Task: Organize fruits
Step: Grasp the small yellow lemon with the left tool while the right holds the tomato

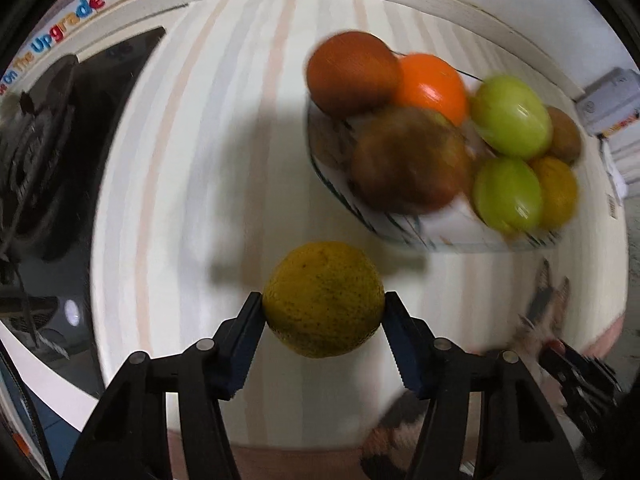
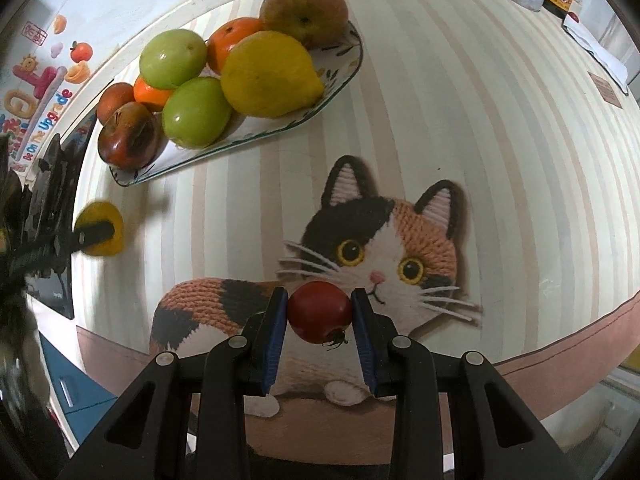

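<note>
Fruit sits in both claws: in the left wrist view, the left gripper (image 1: 324, 316) at the bottom centre clenches a speckled yellow-green citrus (image 1: 323, 299) between its blue pads, above the striped cloth (image 1: 200, 160). In the right wrist view, the right gripper (image 2: 320, 312) at the bottom centre clamps a small red fruit (image 2: 320, 311), stem end toward the camera, over the cloth's printed cat (image 2: 384, 248). Farther off, in the upper left of that view, a plate (image 2: 344, 68) holds a lemon (image 2: 268, 74), two green fruits (image 2: 196, 112), oranges (image 2: 230, 42), a peach-coloured fruit (image 2: 304, 10) and dark red ones (image 2: 128, 140). At the left edge the citrus shows again, gripped beside the plate and clear of it.
</note>
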Demonstrator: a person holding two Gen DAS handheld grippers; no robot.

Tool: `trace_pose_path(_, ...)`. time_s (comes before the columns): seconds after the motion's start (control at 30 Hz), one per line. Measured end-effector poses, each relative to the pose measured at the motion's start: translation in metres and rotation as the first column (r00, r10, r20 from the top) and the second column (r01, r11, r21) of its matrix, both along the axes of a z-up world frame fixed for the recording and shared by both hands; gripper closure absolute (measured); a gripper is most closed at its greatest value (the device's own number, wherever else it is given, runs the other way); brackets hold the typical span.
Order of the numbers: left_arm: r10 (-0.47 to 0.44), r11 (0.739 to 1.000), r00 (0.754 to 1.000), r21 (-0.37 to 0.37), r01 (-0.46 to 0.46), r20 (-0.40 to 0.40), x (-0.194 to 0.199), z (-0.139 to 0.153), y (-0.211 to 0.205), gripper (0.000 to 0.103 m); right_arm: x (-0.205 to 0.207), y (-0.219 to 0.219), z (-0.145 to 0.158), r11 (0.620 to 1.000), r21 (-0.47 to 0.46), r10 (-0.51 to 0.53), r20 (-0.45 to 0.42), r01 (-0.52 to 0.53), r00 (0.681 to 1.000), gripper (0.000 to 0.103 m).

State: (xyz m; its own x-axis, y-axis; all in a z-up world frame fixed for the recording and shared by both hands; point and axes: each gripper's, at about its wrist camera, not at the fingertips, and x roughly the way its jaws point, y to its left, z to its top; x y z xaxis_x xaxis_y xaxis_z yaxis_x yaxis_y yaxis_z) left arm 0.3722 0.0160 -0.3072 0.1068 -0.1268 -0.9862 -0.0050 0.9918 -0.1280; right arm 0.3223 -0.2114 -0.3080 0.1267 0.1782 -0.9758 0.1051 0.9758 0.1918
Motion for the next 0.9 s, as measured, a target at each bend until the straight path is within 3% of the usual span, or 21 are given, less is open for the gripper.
trace_pose_path(0.13,-0.028,0.996,0.997,-0.085,0.022,-0.072,-0.035,-0.006,-0.013,0.046,-0.003,0.005,-0.007,0.999,0.030,0.014,-0.014,-0.013,1.000,0.068)
trace_pose_path(0.2,-0.040,0.995,0.996,-0.093,0.032,-0.086,-0.047,-0.010,-0.020,0.046,-0.003,0.009,-0.009,0.999,0.041,0.022,-0.017,-0.021,1.000,0.068)
trace_pose_path(0.3,-0.069,0.995,0.995,-0.074,0.065,-0.066,-0.052,-0.010,-0.028,0.044,-0.007,0.019,-0.016,0.998,0.051,0.036,-0.026,-0.035,0.999,0.068)
trace_pose_path(0.43,-0.069,0.991,0.991,-0.125,0.054,-0.112,-0.037,-0.016,-0.030,0.041,-0.010,0.030,-0.025,0.997,0.053,0.056,-0.045,-0.053,0.997,0.068)
trace_pose_path(0.73,-0.076,0.992,0.990,-0.114,0.062,-0.123,-0.018,-0.024,-0.025,0.041,-0.013,0.029,-0.028,0.997,0.054,0.058,-0.041,-0.056,0.997,0.068)
trace_pose_path(0.8,-0.069,0.993,0.992,-0.106,0.057,-0.108,-0.016,-0.025,-0.029,0.048,-0.015,0.026,-0.027,0.997,0.060,0.053,-0.041,-0.051,0.998,0.068)
trace_pose_path(0.9,-0.092,0.994,0.992,-0.072,0.086,-0.082,-0.015,-0.019,-0.042,0.048,-0.017,0.020,-0.025,0.997,0.067,0.050,-0.037,-0.047,0.998,0.068)
